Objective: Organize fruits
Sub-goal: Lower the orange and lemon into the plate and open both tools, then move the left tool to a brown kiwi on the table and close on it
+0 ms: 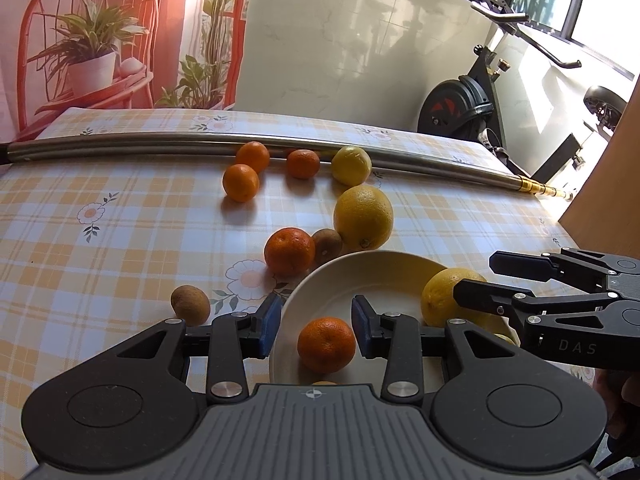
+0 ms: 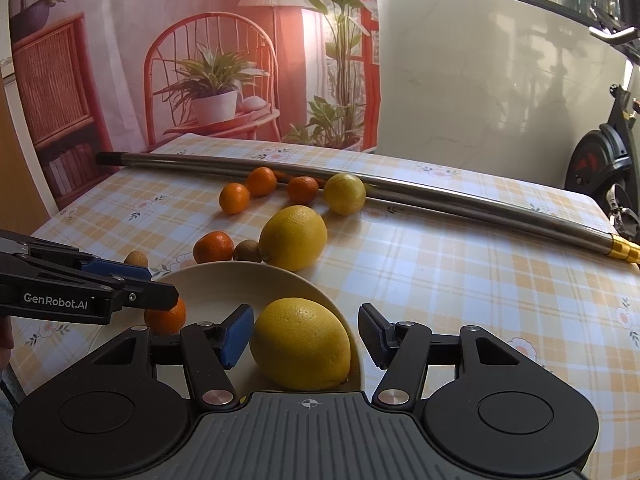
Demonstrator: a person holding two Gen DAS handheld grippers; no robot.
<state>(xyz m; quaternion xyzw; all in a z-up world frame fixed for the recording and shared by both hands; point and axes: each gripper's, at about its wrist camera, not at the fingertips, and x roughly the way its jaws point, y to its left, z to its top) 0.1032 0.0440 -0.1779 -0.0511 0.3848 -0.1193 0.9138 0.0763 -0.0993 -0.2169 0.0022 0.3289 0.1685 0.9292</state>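
A cream bowl (image 1: 360,258) (image 2: 240,269) stands on the checked tablecloth and holds a tangerine (image 1: 326,344) (image 2: 166,317) and a lemon (image 1: 438,300) (image 2: 302,344). My left gripper (image 1: 316,330) (image 2: 160,282) hangs over the bowl, open, with the tangerine lying between its blue pads and a gap on the left side. My right gripper (image 2: 306,338) (image 1: 474,280) straddles the lemon, open, with a gap at the right pad. Loose on the cloth are a big lemon (image 1: 363,217), a smaller lemon (image 1: 351,166), a near tangerine (image 1: 289,251), two kiwis (image 1: 327,246) and three far tangerines (image 1: 241,183).
A long metal pole (image 1: 240,140) lies across the far side of the table behind the fruit. The second kiwi (image 1: 190,305) sits left of the bowl. An exercise bike (image 1: 472,108) stands beyond the right edge, and a wooden board (image 1: 608,184) leans at the far right.
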